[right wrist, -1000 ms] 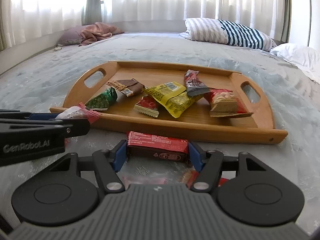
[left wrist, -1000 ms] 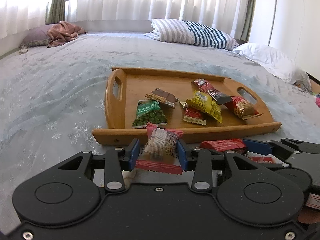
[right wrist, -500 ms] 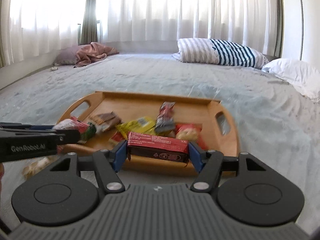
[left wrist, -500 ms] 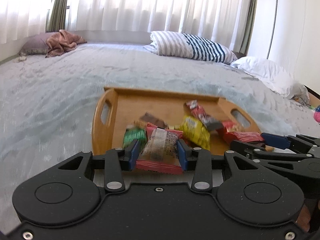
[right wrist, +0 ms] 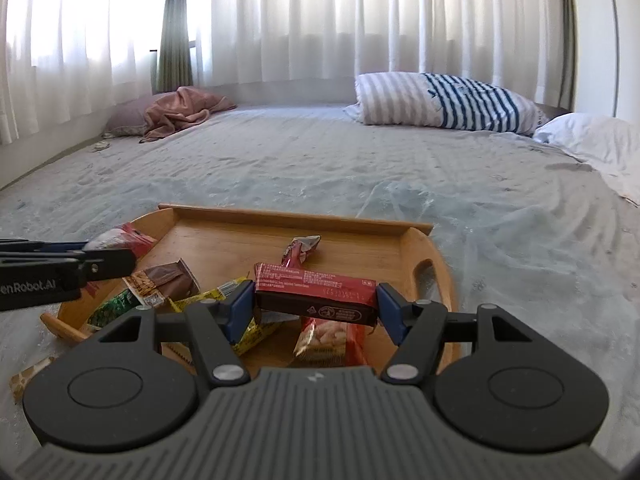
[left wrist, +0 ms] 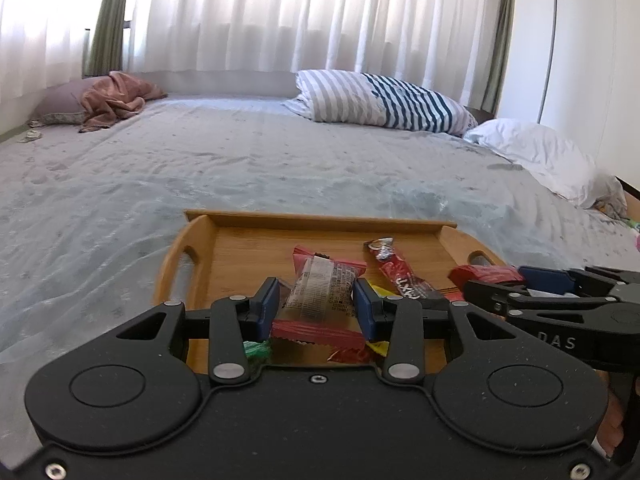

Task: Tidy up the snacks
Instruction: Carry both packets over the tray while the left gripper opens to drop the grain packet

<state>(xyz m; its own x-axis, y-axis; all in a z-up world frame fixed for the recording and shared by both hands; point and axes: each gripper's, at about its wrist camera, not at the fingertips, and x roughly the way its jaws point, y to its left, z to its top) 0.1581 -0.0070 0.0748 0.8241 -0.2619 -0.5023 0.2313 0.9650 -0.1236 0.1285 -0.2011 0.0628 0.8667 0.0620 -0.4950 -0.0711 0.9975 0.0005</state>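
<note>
A wooden tray (left wrist: 256, 248) (right wrist: 224, 240) lies on the bed with several snack packets in it. My left gripper (left wrist: 316, 308) is shut on a clear, red-edged snack packet (left wrist: 320, 288), held above the tray's near half. My right gripper (right wrist: 316, 304) is shut on a red snack bar (right wrist: 316, 292), held crosswise over the tray's right half. In the left wrist view the right gripper (left wrist: 532, 280) shows at the right edge with its red bar (left wrist: 486, 274). The left gripper's fingers (right wrist: 60, 258) and its packet (right wrist: 120, 240) show at the left in the right wrist view.
In the tray lie a long red bar (left wrist: 400, 276), a brown packet (right wrist: 164, 280), a green packet (right wrist: 116, 306), a yellow packet (right wrist: 212, 292) and a red peanut packet (right wrist: 332, 338). One packet (right wrist: 28, 374) lies on the bedsheet left of the tray. Pillows (left wrist: 384, 104) sit far back.
Both grippers have risen and moved forward from the tray's near edge to over the tray, each still holding its snack.
</note>
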